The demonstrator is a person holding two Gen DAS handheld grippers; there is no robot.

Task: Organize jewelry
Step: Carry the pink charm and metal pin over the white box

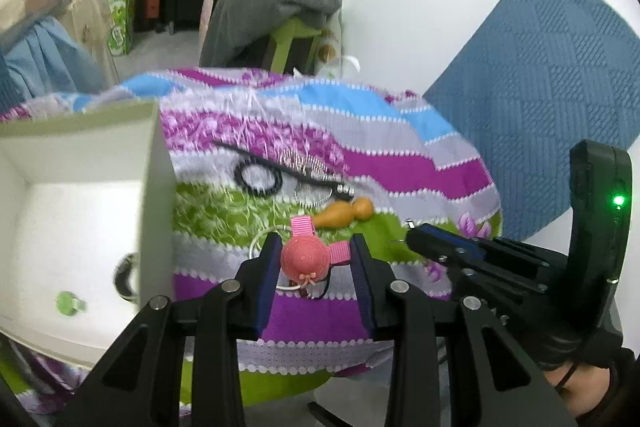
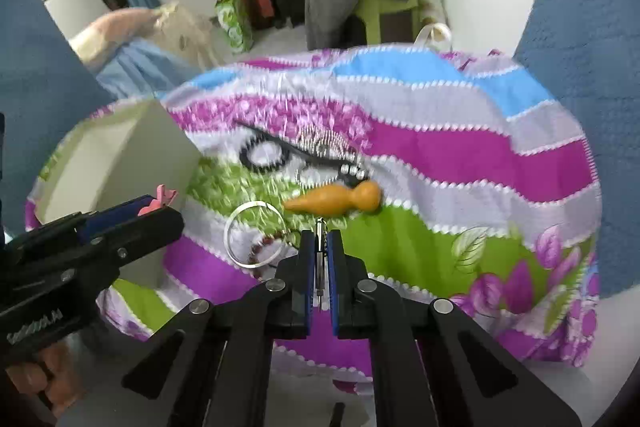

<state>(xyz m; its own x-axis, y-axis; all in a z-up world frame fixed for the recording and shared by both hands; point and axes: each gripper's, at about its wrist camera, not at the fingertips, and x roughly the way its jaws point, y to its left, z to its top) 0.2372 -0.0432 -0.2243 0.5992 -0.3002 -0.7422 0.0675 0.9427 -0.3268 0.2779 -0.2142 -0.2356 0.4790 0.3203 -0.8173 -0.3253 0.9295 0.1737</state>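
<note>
Left gripper (image 1: 313,259): level over the striped cloth (image 1: 400,171), fingers clenched on a pink hat clip (image 1: 303,258) at its ribbon ends.
Right gripper (image 2: 320,259): low over the cloth, fingers pinched on a thin silver pin (image 2: 319,251).
Box (image 1: 80,155): white, open, left of both.
Gourd (image 2: 336,203), ring (image 2: 256,239): on the cloth ahead.

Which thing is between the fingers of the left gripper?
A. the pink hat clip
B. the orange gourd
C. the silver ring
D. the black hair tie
A: in the left wrist view the pink hat clip sits between the two fingers of the left gripper, while the orange gourd and the black hair tie lie farther off on the cloth.
</note>
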